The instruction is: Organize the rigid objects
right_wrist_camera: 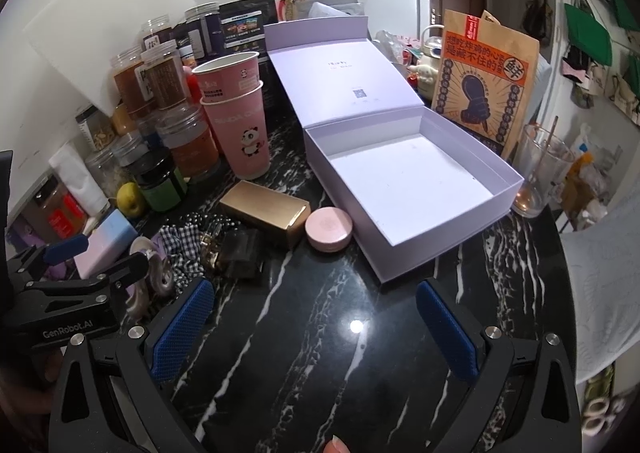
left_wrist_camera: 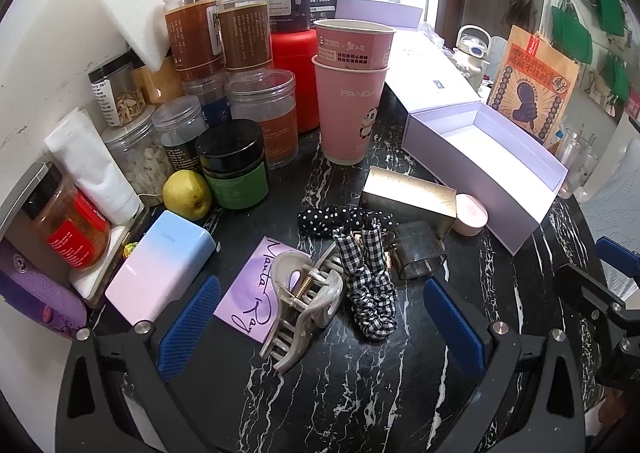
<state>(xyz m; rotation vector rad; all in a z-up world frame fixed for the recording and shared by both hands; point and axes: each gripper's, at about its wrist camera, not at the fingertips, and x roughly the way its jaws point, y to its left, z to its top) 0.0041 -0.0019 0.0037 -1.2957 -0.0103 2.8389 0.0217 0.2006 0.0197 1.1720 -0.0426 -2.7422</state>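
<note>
Black marbled tabletop (right_wrist_camera: 304, 333) is lying crowded along its left side and bare in front of the right gripper (right_wrist_camera: 316, 329), whose jaws are standing wide with nothing between them. The left gripper (left_wrist_camera: 320, 317) is likewise gaping and empty, hovering just over the clip (left_wrist_camera: 304, 305), which is resting partly on a purple card (left_wrist_camera: 256, 285), touching the checked scrunchie (left_wrist_camera: 368, 285).

Since the soft scrunchies are lying tangled among the hard pieces, the left jaws should probably be coming down on the clip's body alone, keeping clear of the fabric beside it.

Just beyond, the smoky bottle (left_wrist_camera: 416, 249) is lying on its side against the scrunchie, the gold carton (right_wrist_camera: 264, 213) and pink compact (right_wrist_camera: 328, 229) are sitting side by side, the compact close to the box (right_wrist_camera: 408, 181).

That box is standing open and empty, lid folded back, and looks like the likely home for the hard pieces. The compact seems the easy pick for the right gripper: gripping across its rim, lifting straight, then setting it into a far corner, leaving room for the carton.

Jars (left_wrist_camera: 224, 33) and stacked cups (left_wrist_camera: 352, 93) are crowding the far left.
</note>
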